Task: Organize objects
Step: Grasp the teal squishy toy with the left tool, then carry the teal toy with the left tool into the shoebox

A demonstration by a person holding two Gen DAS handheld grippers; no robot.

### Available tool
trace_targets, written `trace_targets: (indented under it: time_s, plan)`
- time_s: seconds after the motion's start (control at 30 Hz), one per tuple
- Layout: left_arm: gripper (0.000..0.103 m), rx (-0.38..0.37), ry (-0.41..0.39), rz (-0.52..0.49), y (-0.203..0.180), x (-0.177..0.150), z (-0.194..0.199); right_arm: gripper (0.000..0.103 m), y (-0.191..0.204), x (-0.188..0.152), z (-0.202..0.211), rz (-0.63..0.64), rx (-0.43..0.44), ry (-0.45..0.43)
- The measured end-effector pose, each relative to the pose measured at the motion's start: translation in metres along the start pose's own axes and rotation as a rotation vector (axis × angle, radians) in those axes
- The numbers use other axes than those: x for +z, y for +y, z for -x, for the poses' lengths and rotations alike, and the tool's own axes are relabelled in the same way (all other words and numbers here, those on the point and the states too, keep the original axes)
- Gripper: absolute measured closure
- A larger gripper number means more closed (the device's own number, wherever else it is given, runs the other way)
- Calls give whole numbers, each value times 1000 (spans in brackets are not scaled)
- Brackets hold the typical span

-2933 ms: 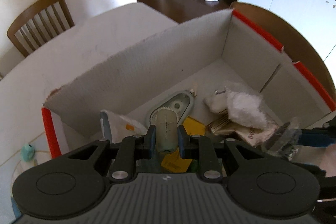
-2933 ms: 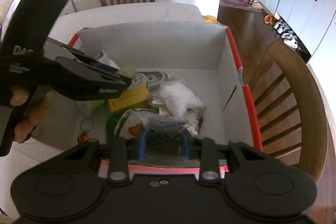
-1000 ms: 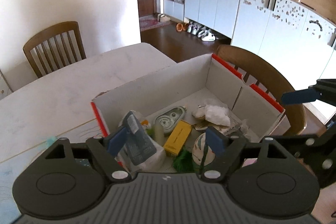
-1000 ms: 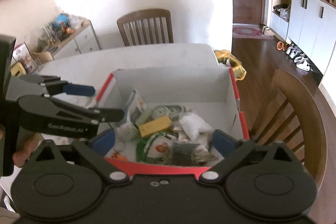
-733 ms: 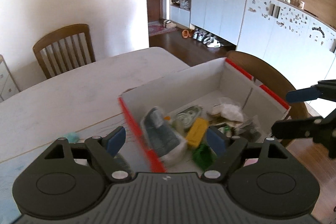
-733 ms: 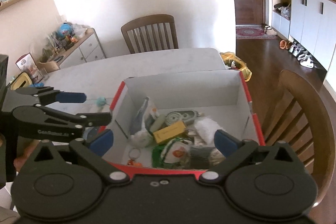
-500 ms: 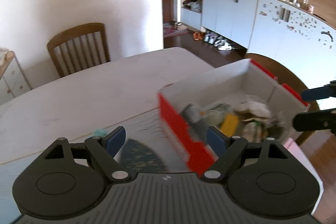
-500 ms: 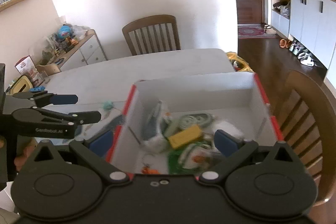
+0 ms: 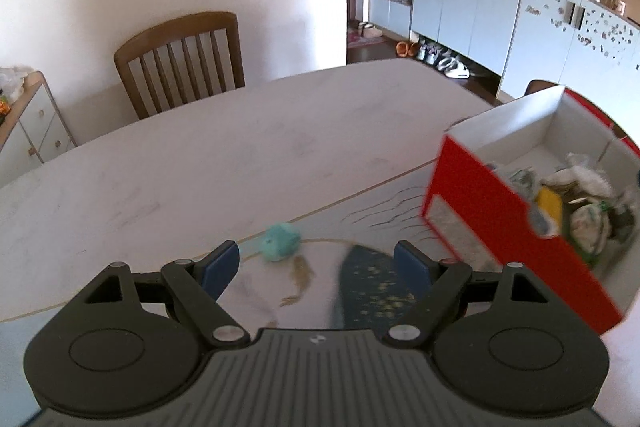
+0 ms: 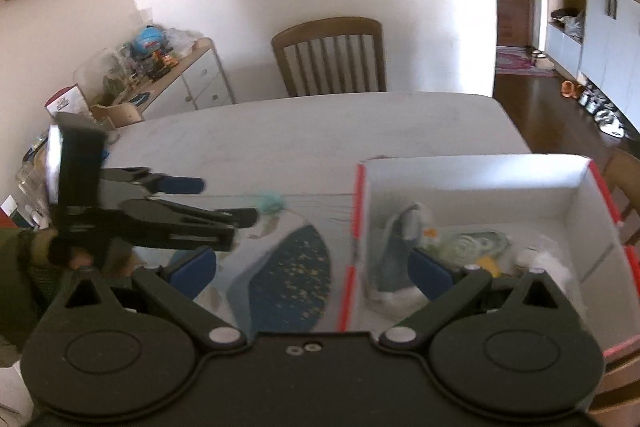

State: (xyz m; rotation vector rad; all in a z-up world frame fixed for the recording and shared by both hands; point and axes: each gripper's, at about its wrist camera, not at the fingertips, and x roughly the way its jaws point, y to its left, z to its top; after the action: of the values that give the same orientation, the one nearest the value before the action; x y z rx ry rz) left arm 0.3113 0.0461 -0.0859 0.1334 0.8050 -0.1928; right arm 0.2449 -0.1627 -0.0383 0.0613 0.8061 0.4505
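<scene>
A red-and-white cardboard box point(image 9: 496, 215) point(image 10: 476, 165) stands on the table and holds several items, among them a yellow carton point(image 9: 550, 203) and a grey-blue pouch point(image 10: 400, 247). A small teal ball point(image 9: 280, 241) point(image 10: 270, 203) lies on the patterned placemat point(image 9: 372, 287) left of the box. My left gripper point(image 9: 316, 267) point(image 10: 224, 201) hovers open and empty just short of the ball. Over the placemat and the box's left wall, my right gripper point(image 10: 312, 271) is also open with nothing between its pads.
A wooden chair point(image 9: 180, 63) point(image 10: 330, 55) stands at the table's far side. A cluttered sideboard point(image 10: 160, 83) lines the left wall, and white cabinets point(image 9: 520, 19) fill the right. Another chair's back point(image 10: 624, 183) shows behind the box.
Both grippers, which were shut on items over the box, are now open and empty. They have swung left, away from the box, so the teal ball now lies before the left gripper.
</scene>
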Motion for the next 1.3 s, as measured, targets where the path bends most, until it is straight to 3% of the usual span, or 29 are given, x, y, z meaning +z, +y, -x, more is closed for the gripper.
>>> trace_targets:
  time_s: [0.43, 0.8, 1.17, 1.3]
  plan:
    - [19, -19, 47, 9, 36, -8, -71, 4, 41, 5, -76, 69, -9, 124]
    - [20, -37, 20, -14, 35, -12, -94, 15, 48, 4, -103, 100, -14, 184]
    - [64, -31, 27, -30, 32, -11, -97, 41, 47, 1, -107, 119, -10, 213]
    - [70, 0, 47, -50, 28, -12, -99, 52, 47, -2, -103, 126, -16, 213]
